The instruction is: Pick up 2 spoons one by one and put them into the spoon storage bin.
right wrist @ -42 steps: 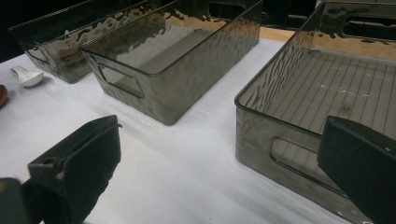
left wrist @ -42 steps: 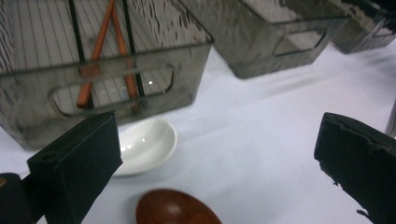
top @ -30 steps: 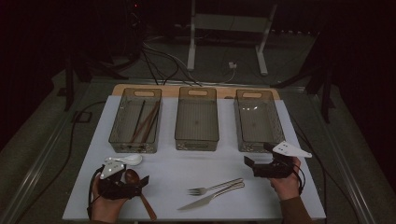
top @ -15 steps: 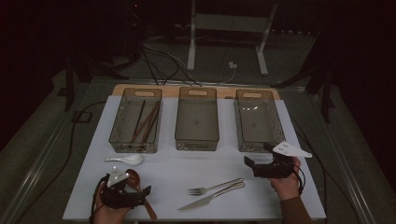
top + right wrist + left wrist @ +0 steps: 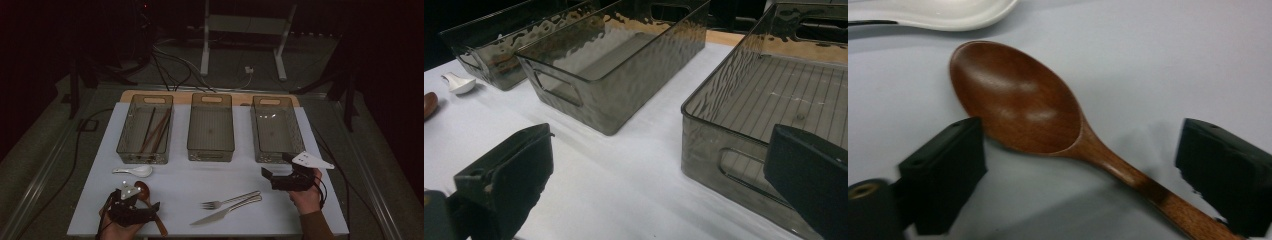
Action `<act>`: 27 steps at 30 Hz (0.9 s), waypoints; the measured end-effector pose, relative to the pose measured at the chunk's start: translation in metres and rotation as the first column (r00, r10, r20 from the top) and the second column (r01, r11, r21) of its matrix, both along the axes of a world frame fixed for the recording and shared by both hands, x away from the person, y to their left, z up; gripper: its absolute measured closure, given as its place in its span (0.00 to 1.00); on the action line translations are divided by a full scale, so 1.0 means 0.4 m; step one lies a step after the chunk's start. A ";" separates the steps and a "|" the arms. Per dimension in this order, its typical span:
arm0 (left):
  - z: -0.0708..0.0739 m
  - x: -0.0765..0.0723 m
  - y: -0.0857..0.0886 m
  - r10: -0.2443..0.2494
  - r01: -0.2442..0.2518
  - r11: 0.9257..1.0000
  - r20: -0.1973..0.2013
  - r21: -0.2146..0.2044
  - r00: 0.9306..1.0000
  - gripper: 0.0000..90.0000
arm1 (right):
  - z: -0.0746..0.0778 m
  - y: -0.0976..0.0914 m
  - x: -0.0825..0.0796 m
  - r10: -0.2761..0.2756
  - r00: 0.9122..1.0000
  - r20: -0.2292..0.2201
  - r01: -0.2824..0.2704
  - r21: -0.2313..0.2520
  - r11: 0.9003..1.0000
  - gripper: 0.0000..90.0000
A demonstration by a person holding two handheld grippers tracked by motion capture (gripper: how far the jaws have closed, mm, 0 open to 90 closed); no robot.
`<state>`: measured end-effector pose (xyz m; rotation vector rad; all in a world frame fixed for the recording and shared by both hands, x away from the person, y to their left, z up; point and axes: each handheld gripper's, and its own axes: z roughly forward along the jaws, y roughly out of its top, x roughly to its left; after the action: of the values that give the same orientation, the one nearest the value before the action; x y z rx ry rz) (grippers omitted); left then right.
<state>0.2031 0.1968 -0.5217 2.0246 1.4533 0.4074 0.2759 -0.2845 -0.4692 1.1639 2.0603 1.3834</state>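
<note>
straddling the wooden spoon (image 5: 1020,102), left gripper (image 5: 1083,175) jaws wide, just closing in, untouching; handle end cut off

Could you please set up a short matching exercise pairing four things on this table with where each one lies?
Things:
1. wooden spoon
2. white spoon
3. chopsticks
4. fork

Places:
A. inside the left bin
B. on the table, just in front of the left bin
C. between the open jaws of the left hand-held gripper
D. beside the knife, near the table's front edge

Pairs: 1-C, 2-B, 3-A, 4-D
</note>
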 end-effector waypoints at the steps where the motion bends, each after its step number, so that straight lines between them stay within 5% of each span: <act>1: 0.002 -0.001 0.000 0.006 -0.006 1.000 0.005 0.009 1.000 0.16 | 0.000 0.000 0.000 0.000 1.000 0.000 0.000 0.000 1.000 0.00; 8: 0.011 -0.004 0.009 0.010 -0.010 1.000 0.004 -0.019 1.000 0.55 | 0.000 0.002 0.000 0.003 1.000 0.002 -0.003 -0.003 1.000 0.00; 27: 0.036 0.008 0.035 -0.011 0.010 0.999 -0.007 -0.036 1.000 0.91 | -0.001 0.004 0.001 0.013 1.000 -0.002 -0.013 -0.003 1.000 0.00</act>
<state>0.2061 0.2109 -0.5072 2.0065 1.4438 0.3673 0.2762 -0.2831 -0.4696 1.1530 2.0737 1.3851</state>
